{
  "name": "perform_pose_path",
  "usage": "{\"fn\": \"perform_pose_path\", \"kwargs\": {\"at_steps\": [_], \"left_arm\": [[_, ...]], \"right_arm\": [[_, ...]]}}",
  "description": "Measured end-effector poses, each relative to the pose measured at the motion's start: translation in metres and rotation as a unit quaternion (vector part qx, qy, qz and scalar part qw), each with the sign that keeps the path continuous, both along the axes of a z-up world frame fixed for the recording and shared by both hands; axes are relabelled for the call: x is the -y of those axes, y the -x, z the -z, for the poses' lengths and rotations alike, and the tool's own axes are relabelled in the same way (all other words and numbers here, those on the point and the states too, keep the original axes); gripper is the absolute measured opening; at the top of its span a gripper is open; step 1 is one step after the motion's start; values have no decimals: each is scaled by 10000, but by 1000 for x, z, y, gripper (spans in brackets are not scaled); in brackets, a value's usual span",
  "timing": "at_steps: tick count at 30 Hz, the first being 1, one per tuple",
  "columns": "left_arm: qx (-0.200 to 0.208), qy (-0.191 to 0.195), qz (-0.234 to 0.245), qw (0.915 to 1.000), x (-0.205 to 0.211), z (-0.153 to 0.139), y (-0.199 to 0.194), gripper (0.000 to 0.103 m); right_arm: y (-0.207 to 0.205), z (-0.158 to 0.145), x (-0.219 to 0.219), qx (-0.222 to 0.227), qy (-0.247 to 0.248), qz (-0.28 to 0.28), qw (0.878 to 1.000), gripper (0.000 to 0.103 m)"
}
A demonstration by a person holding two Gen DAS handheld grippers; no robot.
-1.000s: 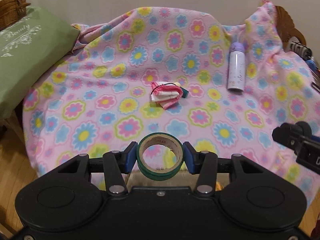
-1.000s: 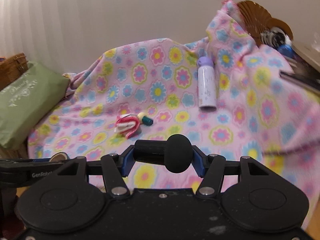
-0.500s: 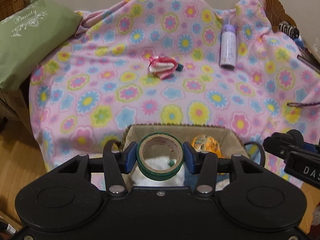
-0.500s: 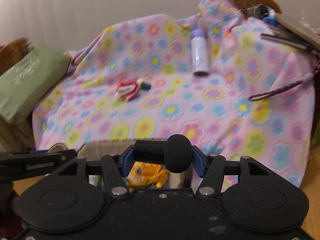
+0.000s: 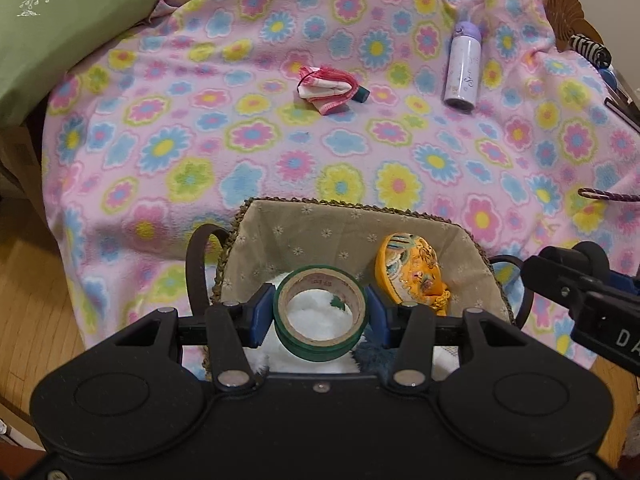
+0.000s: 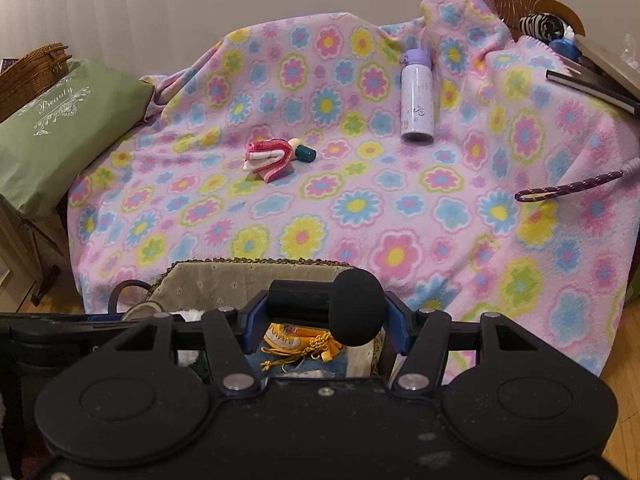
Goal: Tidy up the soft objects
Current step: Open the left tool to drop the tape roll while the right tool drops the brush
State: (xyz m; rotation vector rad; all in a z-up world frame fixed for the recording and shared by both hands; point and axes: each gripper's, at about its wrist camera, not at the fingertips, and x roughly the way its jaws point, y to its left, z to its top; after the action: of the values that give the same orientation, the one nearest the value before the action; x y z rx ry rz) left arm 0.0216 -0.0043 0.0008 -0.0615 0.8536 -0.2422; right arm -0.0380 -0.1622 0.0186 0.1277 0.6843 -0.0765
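My left gripper (image 5: 320, 316) is shut on a green roll of tape (image 5: 320, 334) and hangs over a cloth-lined woven basket (image 5: 320, 220). In the basket lie an orange patterned pouch (image 5: 408, 272) and white plush. My right gripper (image 6: 326, 320) is shut on a black microphone (image 6: 348, 306) with a foam ball head, above the same basket (image 6: 240, 270). On the flowered pink blanket (image 5: 200, 140) lies a folded pink and white cloth (image 5: 326, 85) with a teal-capped item beside it. The same cloth (image 6: 266, 158) shows in the right wrist view.
A lavender bottle (image 5: 462, 66) lies on the blanket at the back right. A green cushion (image 6: 60, 128) and a wicker basket (image 6: 30, 70) stand at the left. A purple cord loop (image 6: 568, 188), books (image 6: 592, 76) and a zebra-striped item (image 6: 542, 26) are at the right. Wooden floor surrounds the blanket.
Both grippers have drawn back and down from over the blanket, so the lined basket now lies under them. Each keeps its hold, on the tape and the microphone.
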Motion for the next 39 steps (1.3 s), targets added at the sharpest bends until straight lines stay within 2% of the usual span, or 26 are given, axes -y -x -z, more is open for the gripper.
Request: {"fn": "perform_pose_path", "kwargs": {"at_steps": [10,12,14,39], "left_arm": [[-6,18,-8,10000,1,0,-1,49],[16,17,-24,10000,1,0,-1,56],[53,20,-40,10000,1,-1,-1,58],[-33,-155,-86,9998,1,1,-2,62]], "right_arm": [[-6,1,-7,24,94,-292,9995,59],[-5,-1,-8,71,118,-331,9994,64],[-4,-2,-7,115,124,-356,9992,68],[-7,2,-2,-85,80,-156,9998,71]]}}
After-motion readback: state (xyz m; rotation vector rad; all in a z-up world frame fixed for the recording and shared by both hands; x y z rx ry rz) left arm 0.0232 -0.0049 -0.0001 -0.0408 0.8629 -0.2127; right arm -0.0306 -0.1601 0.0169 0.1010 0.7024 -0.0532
